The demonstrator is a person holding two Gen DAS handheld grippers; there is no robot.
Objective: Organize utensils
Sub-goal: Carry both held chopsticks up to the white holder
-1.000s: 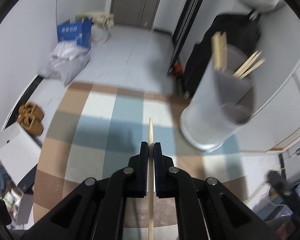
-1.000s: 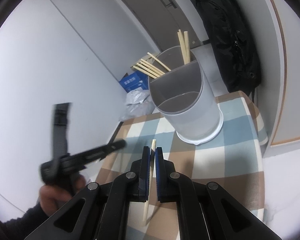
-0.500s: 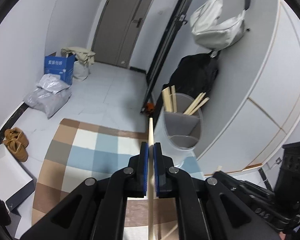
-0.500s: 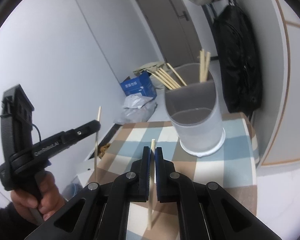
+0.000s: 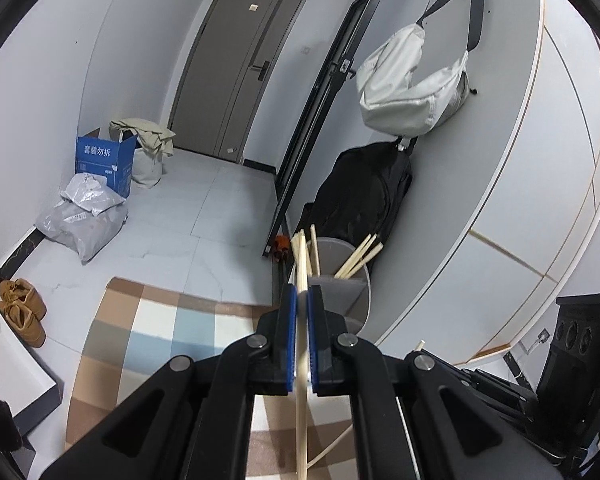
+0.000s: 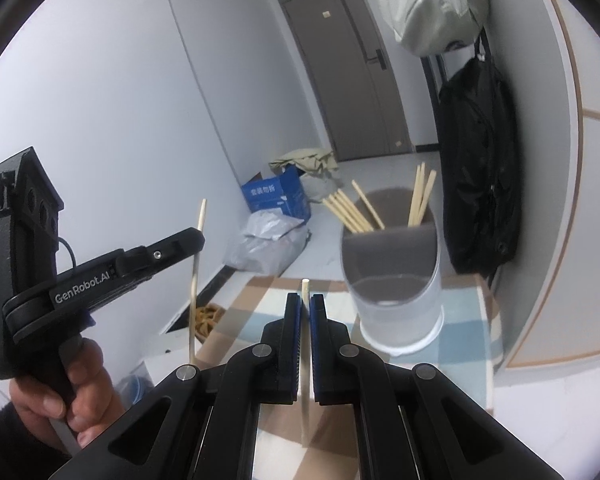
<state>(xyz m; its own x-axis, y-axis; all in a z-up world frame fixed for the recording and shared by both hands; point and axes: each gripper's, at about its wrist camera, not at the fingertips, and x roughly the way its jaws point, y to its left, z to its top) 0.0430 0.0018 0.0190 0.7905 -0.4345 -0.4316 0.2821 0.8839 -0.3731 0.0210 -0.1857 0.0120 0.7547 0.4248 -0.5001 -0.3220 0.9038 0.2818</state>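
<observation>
My left gripper (image 5: 302,300) is shut on a wooden chopstick (image 5: 301,420) that stands nearly upright between its blue pads. My right gripper (image 6: 305,304) is shut on a second chopstick (image 6: 305,400), also upright. In the right wrist view the left gripper (image 6: 194,240) shows at the left, held by a hand (image 6: 72,392), its chopstick (image 6: 196,280) sticking up and down. Ahead on the checked cloth (image 6: 460,320) stands a frosted, divided holder (image 6: 396,280) with several chopsticks (image 6: 352,212) leaning in its far compartments. The left wrist view shows the holder (image 5: 348,284) just beyond the fingertips.
The table's checked cloth (image 5: 148,328) reaches to the edge ahead. Beyond lie a blue box (image 5: 106,164), a grey plastic bag (image 5: 82,220) and shoes (image 5: 22,308) on the floor. A black bag (image 6: 476,176) and a pale bag (image 5: 412,92) hang on the right wall.
Both grippers have risen and tipped upward with their chopsticks, so the holder sits lower and farther in each view. The left gripper has come clearly into the right wrist view.
</observation>
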